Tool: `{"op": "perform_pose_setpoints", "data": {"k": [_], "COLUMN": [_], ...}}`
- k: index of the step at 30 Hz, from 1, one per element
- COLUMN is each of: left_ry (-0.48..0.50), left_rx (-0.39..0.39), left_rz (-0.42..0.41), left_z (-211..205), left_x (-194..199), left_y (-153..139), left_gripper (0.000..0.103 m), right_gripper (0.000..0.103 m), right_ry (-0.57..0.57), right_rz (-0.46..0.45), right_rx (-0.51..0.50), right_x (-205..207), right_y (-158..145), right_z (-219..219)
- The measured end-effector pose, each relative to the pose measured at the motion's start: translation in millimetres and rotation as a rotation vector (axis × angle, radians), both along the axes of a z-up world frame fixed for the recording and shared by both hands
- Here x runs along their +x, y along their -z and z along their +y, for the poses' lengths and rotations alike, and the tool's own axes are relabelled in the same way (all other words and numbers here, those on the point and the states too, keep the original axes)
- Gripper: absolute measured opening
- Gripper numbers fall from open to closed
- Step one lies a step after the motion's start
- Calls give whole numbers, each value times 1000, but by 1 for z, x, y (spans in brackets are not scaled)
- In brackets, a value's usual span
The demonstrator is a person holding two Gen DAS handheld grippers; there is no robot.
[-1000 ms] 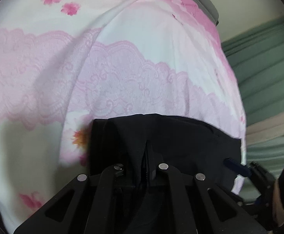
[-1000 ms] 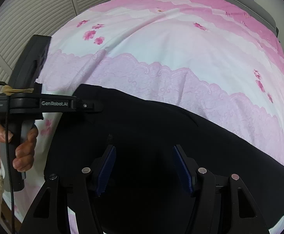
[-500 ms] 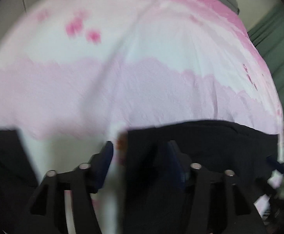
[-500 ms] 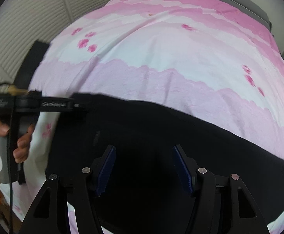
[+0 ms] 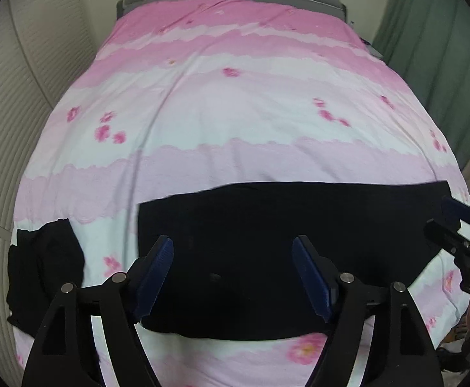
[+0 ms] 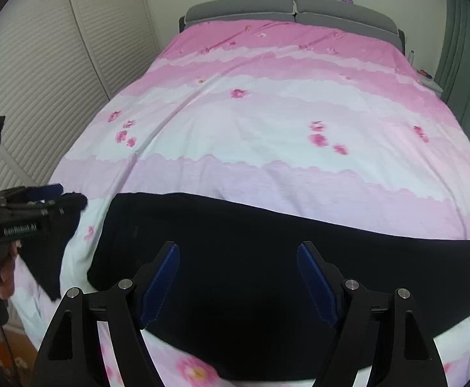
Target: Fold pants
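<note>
Black pants [image 5: 267, 251] lying flat and folded into a long dark band across the near end of the bed [image 5: 235, 122], close to its foot edge, on a pink and white flowered cover [image 6: 267, 148]. Long side of the band parallel to the foot edge; one short end near the bed's right edge, the other stopping short of the left edge. Upper edge of the band fairly straight in both views, surface smooth, no loose leg sticking out.

A second dark garment [image 5: 41, 274] bunched near the left corner of the foot edge, apart from the pants with a strip of cover between them.

Left gripper [image 5: 233, 274] above the pants, pointing down at them, jaws wide apart and opening further, blue pads [image 5: 157, 274] clear of the cloth, nothing clamped. Right gripper [image 6: 238, 279] likewise over the pants, jaws wide apart and opening, blue pads [image 6: 315, 283] bare, nothing held between them. In the right wrist view, left gripper at the left border, over the bunched garment, with a person's fingers [image 6: 6, 277] around its handle. In the left wrist view, right gripper at the right border, near the short end of the pants.

Grey headboard [image 6: 293, 9] at the far end, slatted white doors [image 6: 41, 74] along the left side, green curtain [image 5: 438, 38] on the right.
</note>
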State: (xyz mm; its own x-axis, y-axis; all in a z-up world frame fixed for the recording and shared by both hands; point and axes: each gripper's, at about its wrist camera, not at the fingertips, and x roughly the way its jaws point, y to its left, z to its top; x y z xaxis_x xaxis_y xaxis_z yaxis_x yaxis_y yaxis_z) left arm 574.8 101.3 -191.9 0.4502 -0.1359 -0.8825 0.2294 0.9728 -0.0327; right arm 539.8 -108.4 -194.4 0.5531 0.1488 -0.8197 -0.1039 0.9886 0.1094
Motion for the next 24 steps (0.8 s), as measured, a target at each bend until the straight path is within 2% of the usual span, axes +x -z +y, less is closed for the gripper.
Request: {"op": "perform_pose_setpoints", "data": {"k": [3,7,11,14,18,20,24], "left_ry": [-39,-122,-184,-197,-203,-205,-199], "left_rx": [19,-8,-1,3,6,31,31], "left_rz": [-36,-17,6,-18,-49,-49,-34], "left_z": [-47,-101,-174,-235,-300,-338,-387], "left_x": [-34,-71,-109,-132,-146,-148,-146], "left_y": [-16,-22,-24,-26,-24,-21,-15], "left_gripper": [76,77,76,77,77,77,80], "right_gripper": [77,77,77,77,77,77,77], "right_ry": [-26,-39,-42,-58,-90,-90,-56], "right_rz": [-22,-47,-61,-55,-57,-54,-43], "right_rx": [30,93,127,148,134,137,158], "right_x": [-24,-58,-91,-109,-127,-135,-141], "right_y": [-15,-27,-36,-38,-35,-33,-22], "right_z": [-39,-101,-173,-225,-289,-319,-382]}}
